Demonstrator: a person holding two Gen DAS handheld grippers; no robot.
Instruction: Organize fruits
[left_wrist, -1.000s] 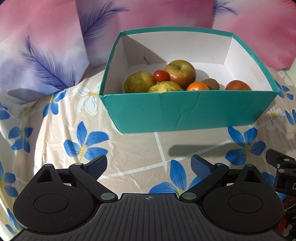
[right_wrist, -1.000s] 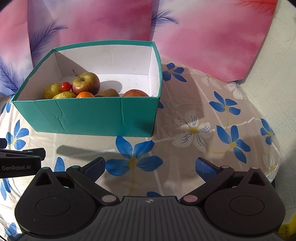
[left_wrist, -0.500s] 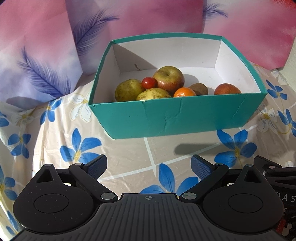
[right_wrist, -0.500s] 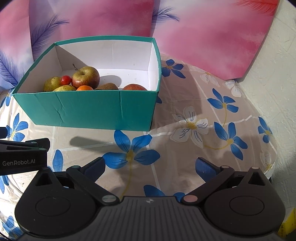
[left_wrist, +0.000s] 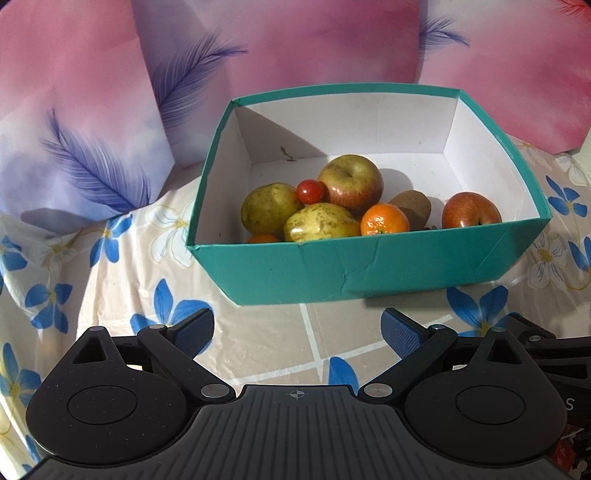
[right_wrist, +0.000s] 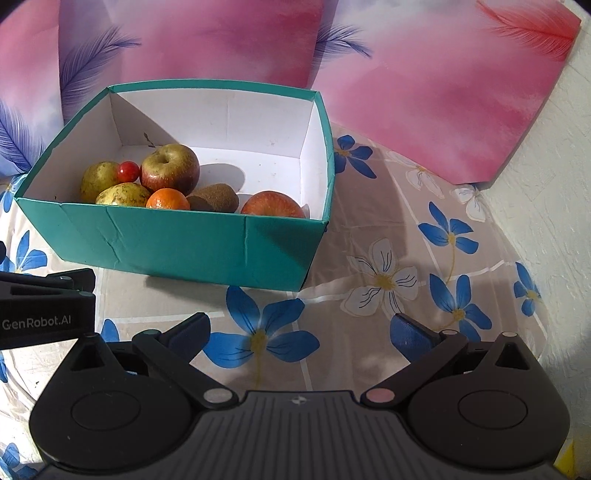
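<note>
A teal box (left_wrist: 369, 266) with white inside stands on the flowered table; it also shows in the right wrist view (right_wrist: 184, 240). In it lie a large apple (left_wrist: 351, 181), two pears (left_wrist: 269, 206) (left_wrist: 321, 223), a cherry tomato (left_wrist: 309, 191), a mandarin (left_wrist: 384, 219), a kiwi (left_wrist: 412, 208) and a red apple (left_wrist: 471, 210). A second orange fruit (left_wrist: 263, 238) peeks behind the front wall. My left gripper (left_wrist: 297, 328) is open and empty, in front of the box. My right gripper (right_wrist: 299, 328) is open and empty, near the box's front right corner.
Pink and purple feather-print boards (left_wrist: 110, 129) stand behind the box. A white rough wall (right_wrist: 546, 184) borders the table on the right. The left gripper's body (right_wrist: 44, 306) shows at the left edge of the right wrist view. The flowered tablecloth (right_wrist: 388, 280) surrounds the box.
Both grippers have risen and pulled back a little, so the views look down into the box more. Both stay open. The fruit has not moved.
</note>
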